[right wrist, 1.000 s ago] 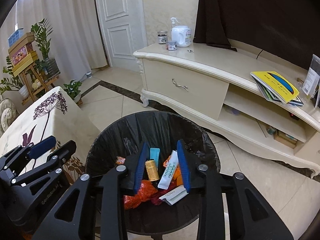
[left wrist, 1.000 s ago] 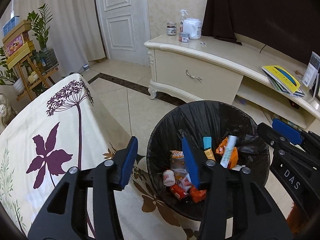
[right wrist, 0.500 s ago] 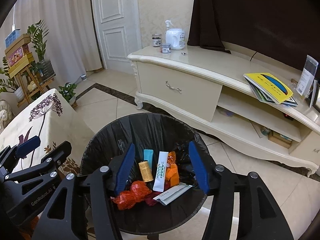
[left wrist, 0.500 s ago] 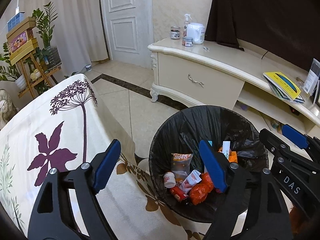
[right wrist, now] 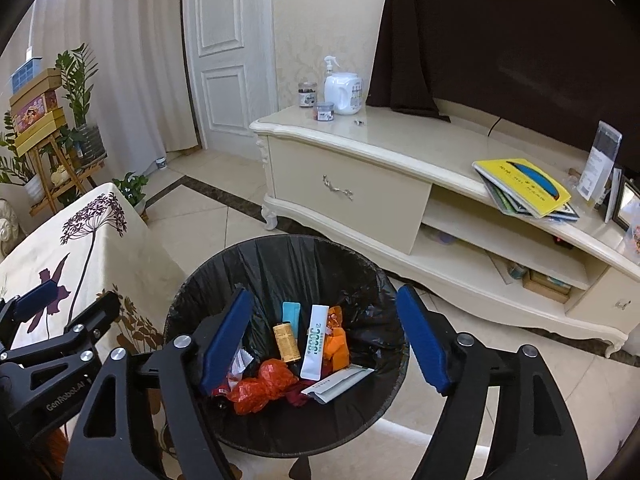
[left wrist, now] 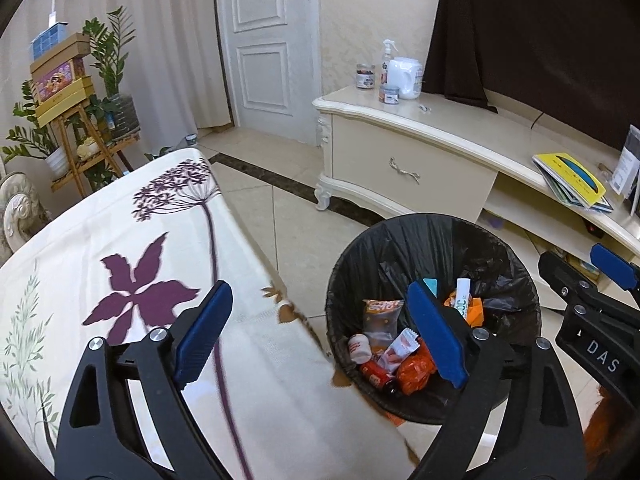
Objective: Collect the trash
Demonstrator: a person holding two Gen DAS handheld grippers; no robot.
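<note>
A round bin with a black liner (left wrist: 432,240) (right wrist: 280,256) stands on the floor beside the cloth-covered table (left wrist: 120,248). Inside lie several wrappers: an orange crumpled bag (right wrist: 264,386), a white sachet (right wrist: 316,342), a small yellow bottle (right wrist: 286,342), a snack packet (left wrist: 380,316). My left gripper (left wrist: 320,336) hovers over the table edge and bin rim, jaws opening, nothing between them. My right gripper (right wrist: 324,340) hangs above the bin, jaws opening, nothing held; the trash lies well below its fingers. In the left wrist view the right gripper (left wrist: 592,280) shows at the right edge.
A cream TV cabinet (right wrist: 360,184) runs behind the bin, with jars and a spray bottle (right wrist: 340,88), yellow books (right wrist: 524,188) and a dark cloth above. A white door (left wrist: 268,40), a plant stand with boxes (left wrist: 64,92) and tiled floor (left wrist: 280,216) lie to the left.
Both grippers' jaws have spread from nearly shut to wide. Both have risen and drawn back a little from the bin. The trash sits in the bin.
</note>
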